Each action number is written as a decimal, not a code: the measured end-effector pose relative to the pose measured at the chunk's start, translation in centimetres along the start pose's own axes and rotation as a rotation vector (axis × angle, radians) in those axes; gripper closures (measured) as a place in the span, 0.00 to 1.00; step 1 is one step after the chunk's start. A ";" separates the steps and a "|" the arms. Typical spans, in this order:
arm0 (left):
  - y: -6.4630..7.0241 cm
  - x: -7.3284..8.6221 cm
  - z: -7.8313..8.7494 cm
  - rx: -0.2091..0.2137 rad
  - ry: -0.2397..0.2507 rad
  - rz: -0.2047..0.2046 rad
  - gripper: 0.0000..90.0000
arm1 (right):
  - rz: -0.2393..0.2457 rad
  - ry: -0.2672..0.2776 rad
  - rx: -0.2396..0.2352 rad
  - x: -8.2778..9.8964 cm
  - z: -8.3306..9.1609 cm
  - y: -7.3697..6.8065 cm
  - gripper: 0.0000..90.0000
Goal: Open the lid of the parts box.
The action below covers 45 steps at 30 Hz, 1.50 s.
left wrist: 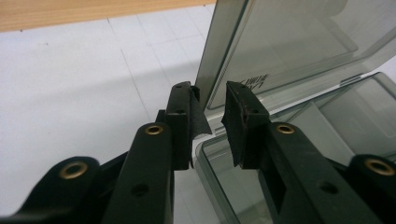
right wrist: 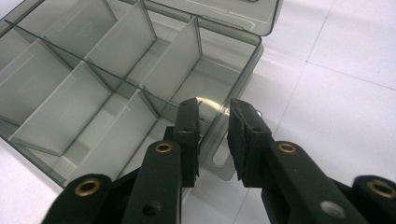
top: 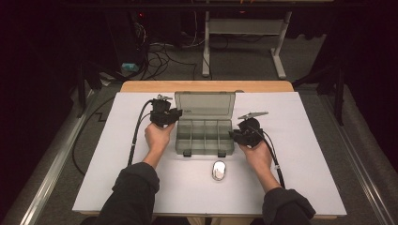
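Observation:
A smoky grey plastic compartment box point(top: 180, 140) stands open on the white mat, its lid point(top: 205, 104) raised at the back. My left gripper point(top: 176, 113) is at the box's back left corner. In the left gripper view my left gripper point(left wrist: 210, 93) is shut on the left edge of the lid point(left wrist: 289, 46), close to the hinge. My right gripper point(top: 233, 134) is at the box's right side. There my right gripper point(right wrist: 214, 107) has one jaw inside the end compartment and one outside, shut on the box's wall point(right wrist: 243, 70). The compartments look empty.
A small silver-white oval object point(top: 218, 170) lies on the mat point(top: 305, 154) just in front of the box. The wooden tabletop edge point(top: 206, 86) shows behind the mat. Cables and a white table frame point(top: 244, 28) stand on the floor beyond.

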<state>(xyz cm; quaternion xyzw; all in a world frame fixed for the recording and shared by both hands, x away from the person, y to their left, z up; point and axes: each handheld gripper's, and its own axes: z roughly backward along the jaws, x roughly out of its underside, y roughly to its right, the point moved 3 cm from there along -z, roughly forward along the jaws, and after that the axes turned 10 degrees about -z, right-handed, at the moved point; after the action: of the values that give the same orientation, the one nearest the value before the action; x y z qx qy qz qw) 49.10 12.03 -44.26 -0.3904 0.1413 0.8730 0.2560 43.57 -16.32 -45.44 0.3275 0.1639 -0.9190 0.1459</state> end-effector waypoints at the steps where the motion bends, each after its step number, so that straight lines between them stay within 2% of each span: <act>1: 0.0 0.1 -0.1 0.001 -0.006 -0.001 0.80 | -0.001 0.000 0.000 0.0 0.0 0.0 0.83; 9: -0.3 0.3 -0.9 -0.006 -0.035 0.021 0.80 | -0.003 -0.001 0.001 0.0 0.0 0.0 0.83; 18: -0.3 0.6 -1.2 -0.016 -0.058 -0.003 0.77 | -0.003 0.000 0.002 0.0 0.0 0.0 0.83; 21: -0.2 0.6 -1.0 -0.022 -0.067 -0.027 0.72 | -0.003 0.001 0.003 0.0 0.0 0.0 0.83; 33: -0.2 0.6 0.1 -0.013 -0.072 -0.053 0.60 | -0.001 0.003 0.007 0.1 0.0 -0.1 0.83; 45: 0.0 0.6 1.6 0.008 -0.075 -0.084 0.54 | 0.001 0.004 0.010 0.1 0.0 -0.1 0.83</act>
<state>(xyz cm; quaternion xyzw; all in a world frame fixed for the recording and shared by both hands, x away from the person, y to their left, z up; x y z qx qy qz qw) 47.79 12.93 -43.71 -0.3621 0.1186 0.8748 0.2992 43.48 -16.22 -45.45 0.3299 0.1592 -0.9192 0.1444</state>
